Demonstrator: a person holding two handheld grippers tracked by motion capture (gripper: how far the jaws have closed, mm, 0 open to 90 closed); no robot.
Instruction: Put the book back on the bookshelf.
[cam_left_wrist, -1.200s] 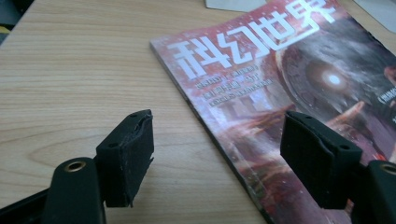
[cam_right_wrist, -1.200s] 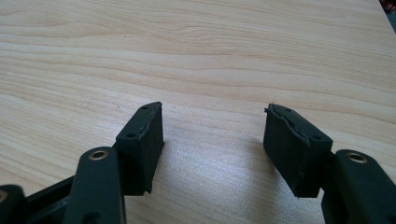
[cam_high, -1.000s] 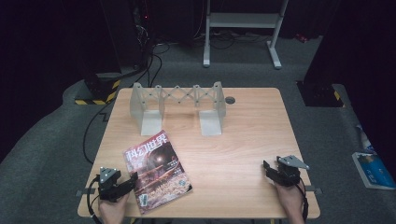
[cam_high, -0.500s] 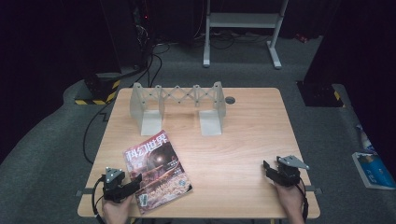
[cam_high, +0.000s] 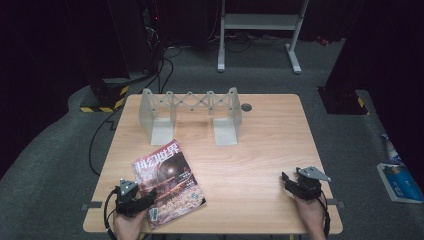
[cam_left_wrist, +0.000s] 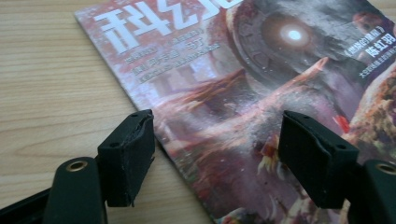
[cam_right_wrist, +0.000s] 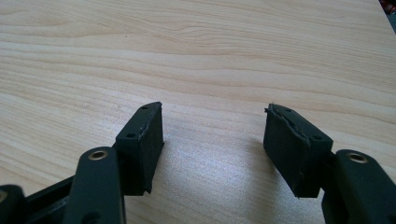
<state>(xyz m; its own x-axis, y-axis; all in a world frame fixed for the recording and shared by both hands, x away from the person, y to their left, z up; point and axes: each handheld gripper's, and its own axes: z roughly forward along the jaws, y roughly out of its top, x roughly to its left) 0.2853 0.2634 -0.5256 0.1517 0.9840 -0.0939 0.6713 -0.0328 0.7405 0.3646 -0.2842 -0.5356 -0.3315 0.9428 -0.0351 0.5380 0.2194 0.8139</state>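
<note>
Two grippers are seen at the near edge of the wooden table (cam_high: 260, 145) in the high view. The left gripper (cam_high: 146, 200) is held at the near left corner of a magazine (cam_high: 169, 184), which lies flat on the near left part of the table, turned a little askew. The right gripper (cam_high: 286, 180) is held over bare wood at the near right, well apart from the magazine. A grey folding rack (cam_high: 190, 112) stands at the far side of the table. Large white Chinese characters are printed at the top of the magazine cover; they cannot be read surely from here.

In the left gripper view, the left gripper (cam_left_wrist: 217, 158) is shown with its jaws spread wide, and nothing is pressed between them. The left edge of the magazine (cam_left_wrist: 243, 88) runs between the two pads: one pad is over the wood, the other over the cover. The white title is seen upside down, with small lines of text under it. At the right edge the name 陈虹羽 can be read.

In the right gripper view, the right gripper (cam_right_wrist: 214, 140) is also wide open, and plain wood grain lies between its pads. No writing is visible there.
</note>
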